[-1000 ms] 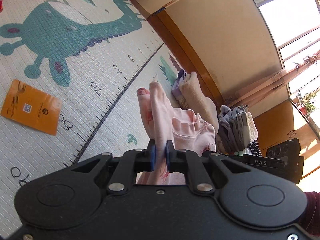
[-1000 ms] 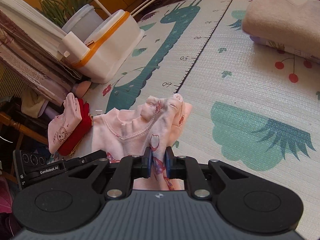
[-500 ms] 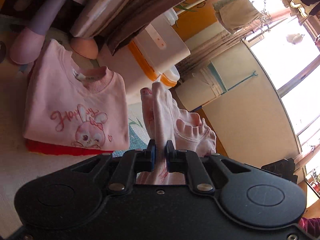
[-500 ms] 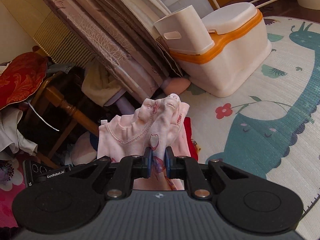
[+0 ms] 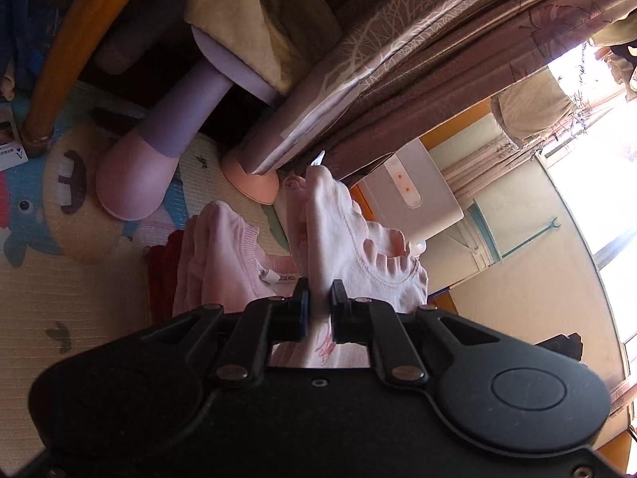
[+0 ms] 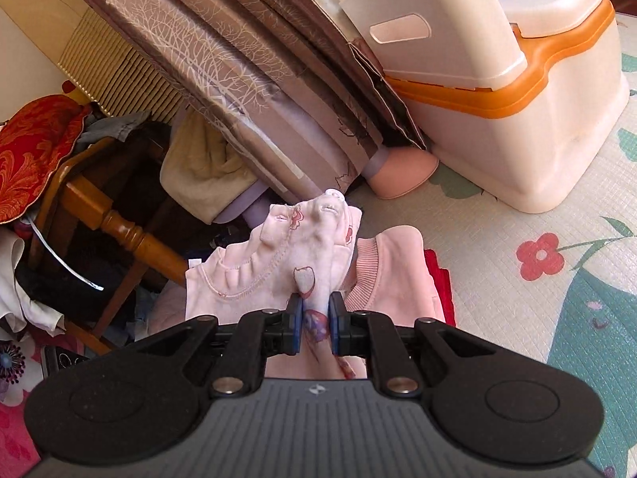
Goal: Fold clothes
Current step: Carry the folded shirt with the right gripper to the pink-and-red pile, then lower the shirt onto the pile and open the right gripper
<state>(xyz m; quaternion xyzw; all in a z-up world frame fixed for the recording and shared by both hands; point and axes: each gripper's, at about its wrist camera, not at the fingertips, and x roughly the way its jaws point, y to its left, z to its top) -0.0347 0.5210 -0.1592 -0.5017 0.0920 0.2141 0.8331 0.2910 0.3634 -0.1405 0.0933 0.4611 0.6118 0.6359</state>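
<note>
My left tool (image 5: 318,310) and right tool (image 6: 314,316) each clamp the pink garment (image 6: 302,255). It is soft and limp. Grip bunched edges, not single layers.

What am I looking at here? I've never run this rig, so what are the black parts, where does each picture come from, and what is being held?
There is no robot arm: a person carries a pair of hand-held tongs in each hand, and each has a wide-angle camera looking forward along its two fingers. The black shape at the bottom of each picture is the tool's own body.

One picture comes from the left tongs, the other from the right tongs. Both are shut on the same pale pink printed garment, bunched up between the fingers.

Below it, on the patterned play mat, lies a folded pink sweatshirt on top of something red. Behind them are a brown curtain and a white and orange plastic potty.
</note>
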